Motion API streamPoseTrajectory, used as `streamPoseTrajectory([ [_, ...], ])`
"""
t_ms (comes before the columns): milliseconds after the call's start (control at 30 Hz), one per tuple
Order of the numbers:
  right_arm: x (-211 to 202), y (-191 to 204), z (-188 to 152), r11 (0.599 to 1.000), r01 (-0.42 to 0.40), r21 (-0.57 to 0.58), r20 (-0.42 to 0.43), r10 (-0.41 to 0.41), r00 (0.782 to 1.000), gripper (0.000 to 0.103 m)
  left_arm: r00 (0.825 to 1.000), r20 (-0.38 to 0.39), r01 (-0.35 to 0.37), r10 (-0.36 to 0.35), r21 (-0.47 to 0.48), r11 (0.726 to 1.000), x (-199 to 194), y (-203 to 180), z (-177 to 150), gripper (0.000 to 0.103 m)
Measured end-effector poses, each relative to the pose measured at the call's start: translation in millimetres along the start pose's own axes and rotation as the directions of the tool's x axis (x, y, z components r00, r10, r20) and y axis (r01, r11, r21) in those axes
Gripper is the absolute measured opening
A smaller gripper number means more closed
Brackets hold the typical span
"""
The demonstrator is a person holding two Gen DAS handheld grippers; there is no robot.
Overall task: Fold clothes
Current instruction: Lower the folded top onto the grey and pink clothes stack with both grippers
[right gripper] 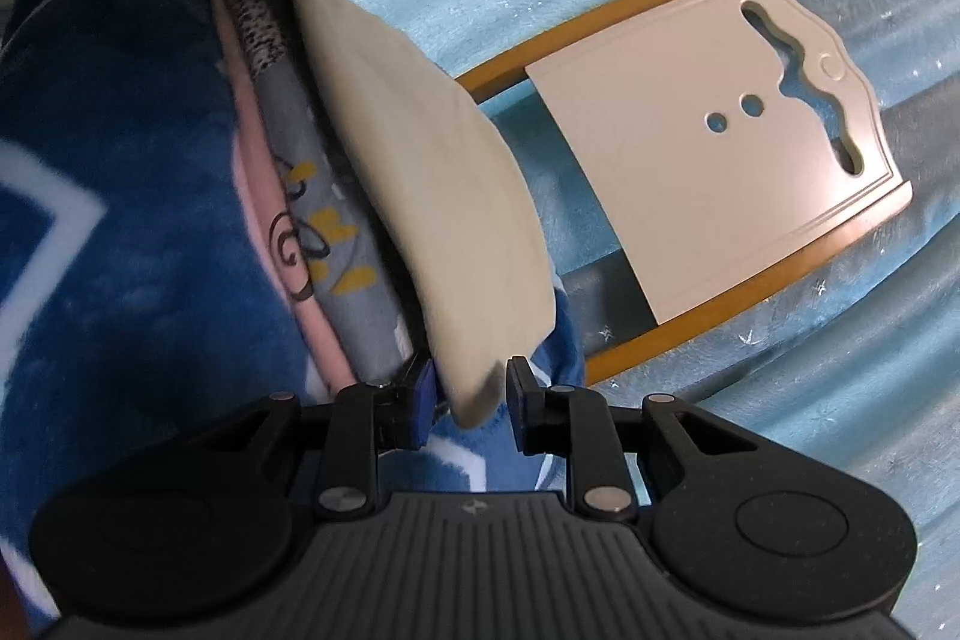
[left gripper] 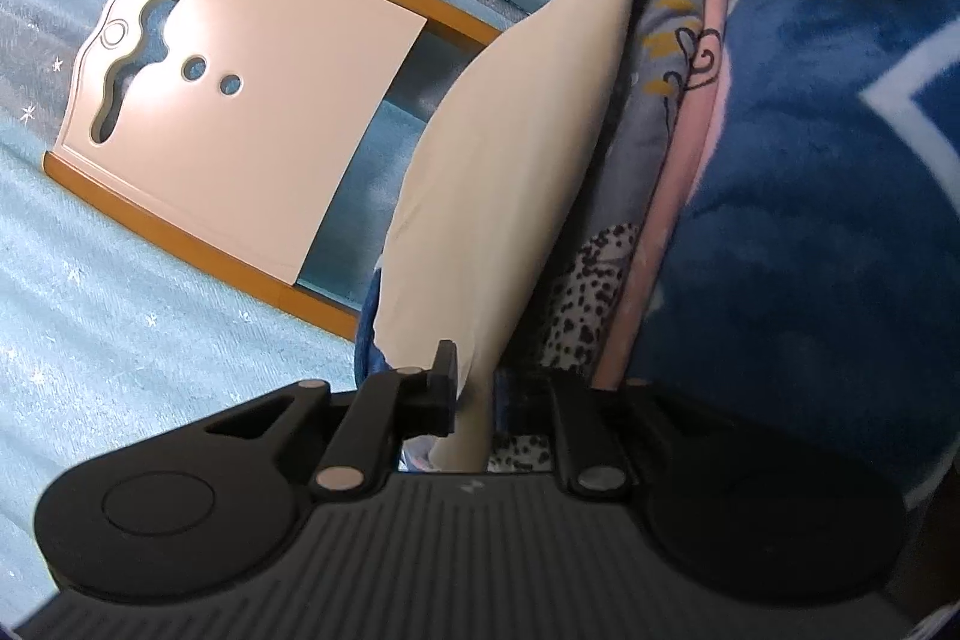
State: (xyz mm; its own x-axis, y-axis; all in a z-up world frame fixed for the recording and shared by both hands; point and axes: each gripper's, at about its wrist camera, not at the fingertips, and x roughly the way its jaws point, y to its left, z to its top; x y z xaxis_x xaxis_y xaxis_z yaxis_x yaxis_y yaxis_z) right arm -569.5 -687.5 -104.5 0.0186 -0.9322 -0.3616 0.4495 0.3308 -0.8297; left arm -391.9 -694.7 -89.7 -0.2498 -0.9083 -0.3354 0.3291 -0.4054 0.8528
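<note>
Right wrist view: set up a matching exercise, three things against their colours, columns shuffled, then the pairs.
Things:
1. folded garment between the right gripper's fingers
2. plastic board with cut-out handle
3. plush blanket with white star outline

Colours:
A. dark blue
B. cream
C. pale pink

Pairs: 1-B, 2-C, 3-A

Bright cool light, soft glare on the cream board (left gripper: 240, 112), strong fisheye bending at edges, slight blur.
</note>
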Motion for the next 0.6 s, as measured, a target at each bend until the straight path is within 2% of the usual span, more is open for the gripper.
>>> streamPoseTrajectory([
  [33, 1.6, 0.4, 0.8, 1.0, -0.003, 0.001, -0.002, 0.003, 1.0, 0.022, 1.0, 0.0, 0.002, -0.002, -0.005, 1.0, 1.2, 0.8, -1.1, 0.006],
  [67, 0.8, 2.0, 1.1, 1.0, -0.005, 0.002, -0.004, 0.005, 1.0, 0.02, 1.0, 0.0, 0.007, -0.007, -0.011, 1.0, 2.0, 2.0, -2.3, 0.005],
  [100, -1.9, 4.8, 0.9, 1.0, -0.007, 0.002, -0.005, 0.007, 1.0, 0.014, 1.0, 0.001, 0.007, -0.007, -0.014, 1.0, 2.8, 2.9, -3.0, 0.004],
  [200, -4.5, 5.4, 5.2, 1.0, -0.004, 0.007, -0.001, 0.004, 1.0, 0.008, 1.0, 0.012, -0.025, 0.025, -0.008, 1.0, -3.2, 6.1, -5.6, 0.004],
  [300, -13.0, 3.9, 9.5, 1.0, 0.007, 0.03, 0.017, -0.007, 1.0, 0.008, 1.0, 0.006, -0.026, 0.026, -0.013, 1.0, -4.7, 7.8, -7.1, 0.004],
  [400, -11.2, 10.3, 9.8, 1.0, -0.017, 0.018, 0.009, 0.017, 1.0, 0.008, 1.0, -0.001, 0.001, -0.001, 0.041, 0.999, -2.9, -4.9, -12.0, 0.004],
  [600, -12.5, 15.7, 2.3, 0.999, -0.021, 0.034, 0.002, 0.021, 1.0, 0.008, 1.0, -0.004, -0.002, 0.002, 0.023, 1.0, -3.7, -8.7, -11.8, 0.003],
])
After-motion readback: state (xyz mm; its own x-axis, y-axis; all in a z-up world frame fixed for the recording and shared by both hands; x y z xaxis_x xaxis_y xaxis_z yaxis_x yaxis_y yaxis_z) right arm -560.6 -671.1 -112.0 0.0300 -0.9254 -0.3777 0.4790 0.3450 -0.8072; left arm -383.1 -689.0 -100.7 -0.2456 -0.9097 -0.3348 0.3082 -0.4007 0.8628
